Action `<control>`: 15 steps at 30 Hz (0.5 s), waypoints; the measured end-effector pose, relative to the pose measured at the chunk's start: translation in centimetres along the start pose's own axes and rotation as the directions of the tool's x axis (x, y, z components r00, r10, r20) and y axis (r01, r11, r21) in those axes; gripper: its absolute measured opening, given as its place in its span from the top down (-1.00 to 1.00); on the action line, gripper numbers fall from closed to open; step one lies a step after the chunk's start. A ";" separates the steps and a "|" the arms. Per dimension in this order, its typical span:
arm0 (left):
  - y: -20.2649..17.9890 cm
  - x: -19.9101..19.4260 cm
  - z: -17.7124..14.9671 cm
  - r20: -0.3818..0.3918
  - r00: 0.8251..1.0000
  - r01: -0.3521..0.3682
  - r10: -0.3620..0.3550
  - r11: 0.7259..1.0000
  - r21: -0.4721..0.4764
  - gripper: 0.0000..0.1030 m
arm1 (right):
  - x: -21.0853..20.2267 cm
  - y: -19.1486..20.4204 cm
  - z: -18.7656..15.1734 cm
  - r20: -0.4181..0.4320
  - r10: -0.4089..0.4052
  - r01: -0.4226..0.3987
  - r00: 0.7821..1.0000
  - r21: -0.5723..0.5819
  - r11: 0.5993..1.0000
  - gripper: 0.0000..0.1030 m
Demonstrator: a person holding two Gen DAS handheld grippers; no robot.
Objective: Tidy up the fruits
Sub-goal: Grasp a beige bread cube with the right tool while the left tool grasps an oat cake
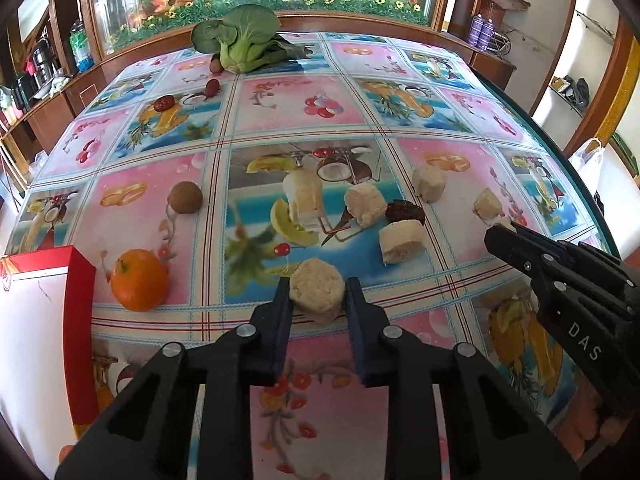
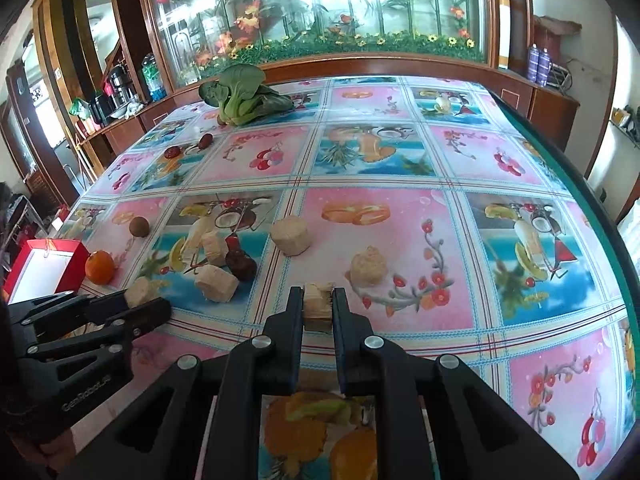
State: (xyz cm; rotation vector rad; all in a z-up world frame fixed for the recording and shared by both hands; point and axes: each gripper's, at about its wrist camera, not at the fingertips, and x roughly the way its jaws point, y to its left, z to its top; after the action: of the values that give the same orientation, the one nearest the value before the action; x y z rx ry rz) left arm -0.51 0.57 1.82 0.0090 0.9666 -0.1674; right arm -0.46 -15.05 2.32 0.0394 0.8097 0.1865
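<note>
My left gripper (image 1: 318,294) is shut on a pale peeled fruit chunk (image 1: 317,295), held just above the table near its front edge; it also shows in the right wrist view (image 2: 138,291). My right gripper (image 2: 318,304) is shut on a smaller pale chunk (image 2: 318,306). Several more pale chunks lie on the table (image 1: 366,204) (image 1: 401,240) (image 1: 429,182) (image 2: 369,268) (image 2: 291,235). An orange (image 1: 139,279), a brown round fruit (image 1: 185,197), a dark red fruit (image 1: 405,212) and small red dates (image 1: 165,103) also lie there.
A red box with a white inside (image 1: 36,320) stands at the table's left front corner. A bok choy (image 1: 240,42) lies at the far edge. The table (image 1: 400,80) has a fruit-printed cloth. A wooden cabinet and glass panel stand behind.
</note>
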 end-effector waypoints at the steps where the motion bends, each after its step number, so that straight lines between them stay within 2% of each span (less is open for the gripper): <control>1: 0.0 -0.1 -0.1 0.001 1.000 -0.005 0.005 1.000 -0.003 0.46 | 0.0 0.0 0.0 0.001 -0.002 0.002 1.000 0.000 1.000 0.76; 7: 0.3 -2.2 -0.8 0.039 0.999 -0.016 0.017 1.000 -0.021 0.46 | -0.3 -0.9 0.2 0.040 -0.025 0.024 0.999 0.028 0.999 0.76; 15: 2.5 -8.5 -3.5 0.131 0.991 0.009 0.002 0.996 -0.085 0.46 | -0.5 -1.9 0.5 0.065 -0.029 0.024 0.997 0.082 0.996 0.76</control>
State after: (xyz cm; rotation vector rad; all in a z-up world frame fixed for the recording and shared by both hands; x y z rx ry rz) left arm -7.69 4.49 6.61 -0.0809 0.8417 -0.1282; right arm -0.18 -17.02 2.82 0.1107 0.7515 0.1269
